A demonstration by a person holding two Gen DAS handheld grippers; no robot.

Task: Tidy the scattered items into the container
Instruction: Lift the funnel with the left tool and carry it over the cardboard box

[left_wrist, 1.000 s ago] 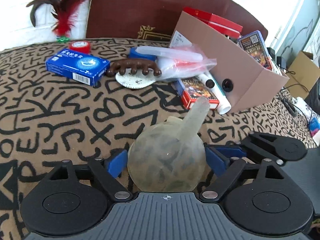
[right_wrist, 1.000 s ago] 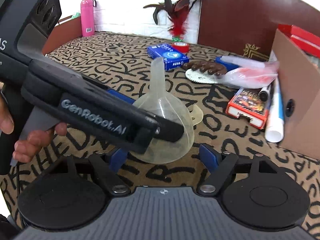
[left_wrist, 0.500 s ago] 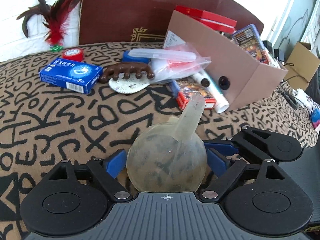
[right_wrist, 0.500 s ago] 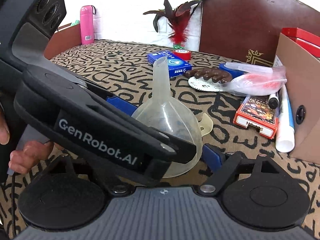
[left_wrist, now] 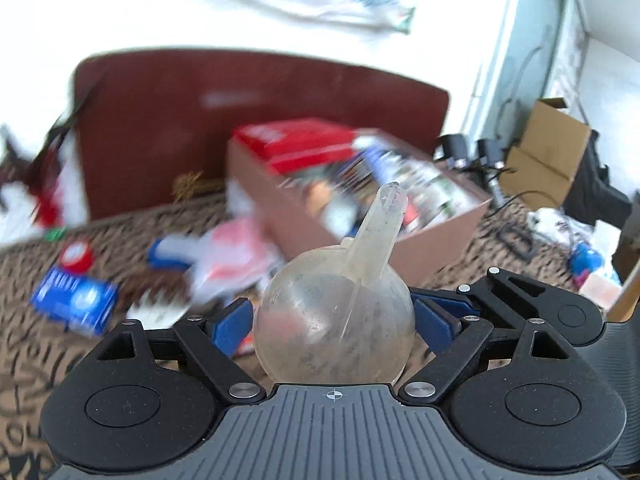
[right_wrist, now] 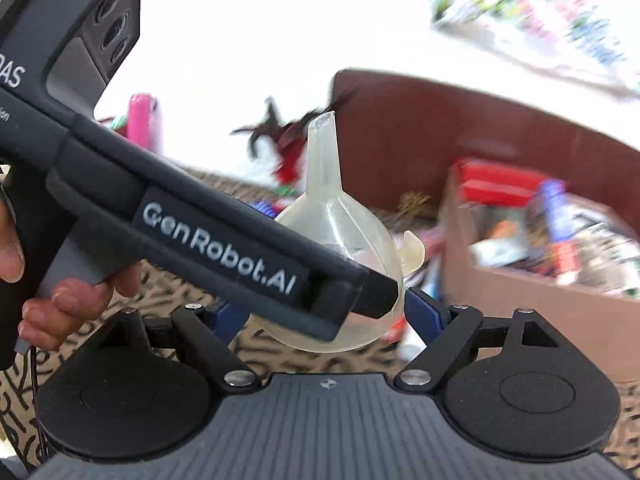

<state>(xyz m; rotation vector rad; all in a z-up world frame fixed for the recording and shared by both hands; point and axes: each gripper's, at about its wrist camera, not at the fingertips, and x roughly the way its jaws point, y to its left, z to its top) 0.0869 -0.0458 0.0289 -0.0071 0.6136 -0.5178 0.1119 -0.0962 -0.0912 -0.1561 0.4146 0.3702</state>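
A translucent plastic funnel (left_wrist: 336,320) hangs in the air, spout tilted up and away, above the patterned bedspread (left_wrist: 40,344). My left gripper (left_wrist: 334,320) is shut on its wide bowl, one blue pad pressing each side. In the right wrist view the funnel (right_wrist: 344,232) also sits between the blue pads of my right gripper (right_wrist: 320,312), which hug its bowl; the left gripper's body (right_wrist: 220,236) crosses in front and hides the near pad. The open cardboard box (left_wrist: 432,248), part filled with packets, lies ahead and to the right, also seen as the box (right_wrist: 520,312).
Blurred on the bed to the left lie a blue carton (left_wrist: 72,300), a red tape roll (left_wrist: 76,256), a brown comb (left_wrist: 156,284) and a plastic bag (left_wrist: 236,252). A dark headboard (left_wrist: 240,120) stands behind. Another cardboard box (left_wrist: 548,148) and cables sit off the bed's right side.
Both grippers have risen together with the funnel, which left the bedspread. The views tilted up, so the box and loose items now sit lower and blurred.
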